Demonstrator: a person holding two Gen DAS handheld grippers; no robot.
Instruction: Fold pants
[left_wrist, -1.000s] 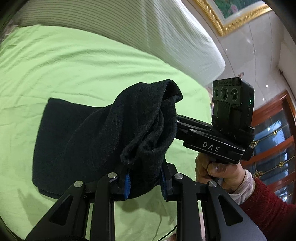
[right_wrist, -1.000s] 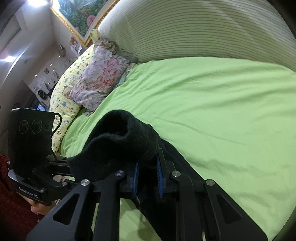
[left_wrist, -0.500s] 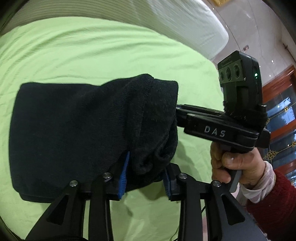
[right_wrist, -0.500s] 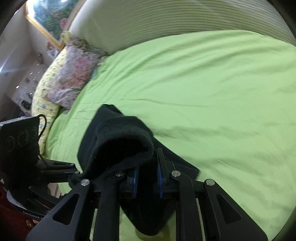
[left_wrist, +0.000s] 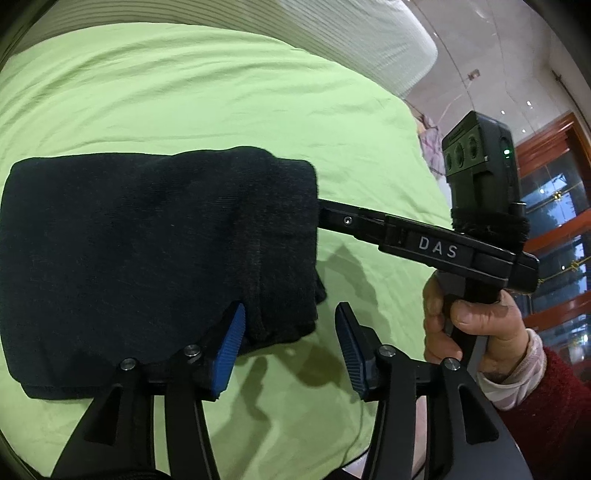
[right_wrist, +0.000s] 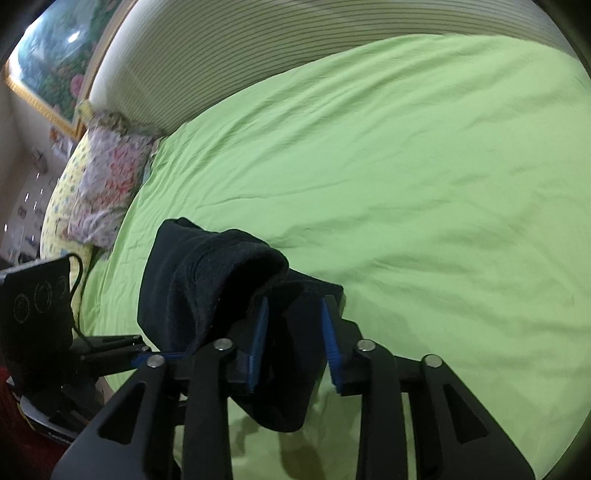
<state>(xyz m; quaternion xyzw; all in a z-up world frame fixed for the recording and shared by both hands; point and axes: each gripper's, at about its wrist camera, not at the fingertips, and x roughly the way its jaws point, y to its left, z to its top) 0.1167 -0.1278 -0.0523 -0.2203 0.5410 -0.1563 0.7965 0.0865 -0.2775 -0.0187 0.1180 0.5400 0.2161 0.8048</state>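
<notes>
The black pants (left_wrist: 147, 251) lie folded into a thick rectangle on the green bed sheet (left_wrist: 221, 99). My left gripper (left_wrist: 291, 332) is open, its blue pads apart, with the near right corner of the pants loose between them. My right gripper (right_wrist: 293, 332) is open too, with the folded edge of the pants (right_wrist: 207, 280) draped over its left finger and hanging between the pads. In the left wrist view the right gripper's body (left_wrist: 436, 247) reaches in from the right, its tip hidden under the fabric.
A striped white headboard cushion (right_wrist: 295, 48) runs along the far side of the bed. Floral pillows (right_wrist: 99, 184) lie at the left end. A framed painting (right_wrist: 48, 62) hangs on the wall. A wooden door (left_wrist: 554, 206) stands at the right.
Both grippers carried the lifted end of the pants down over the rest, then opened and let go. The fold now lies flatter on the bed.
</notes>
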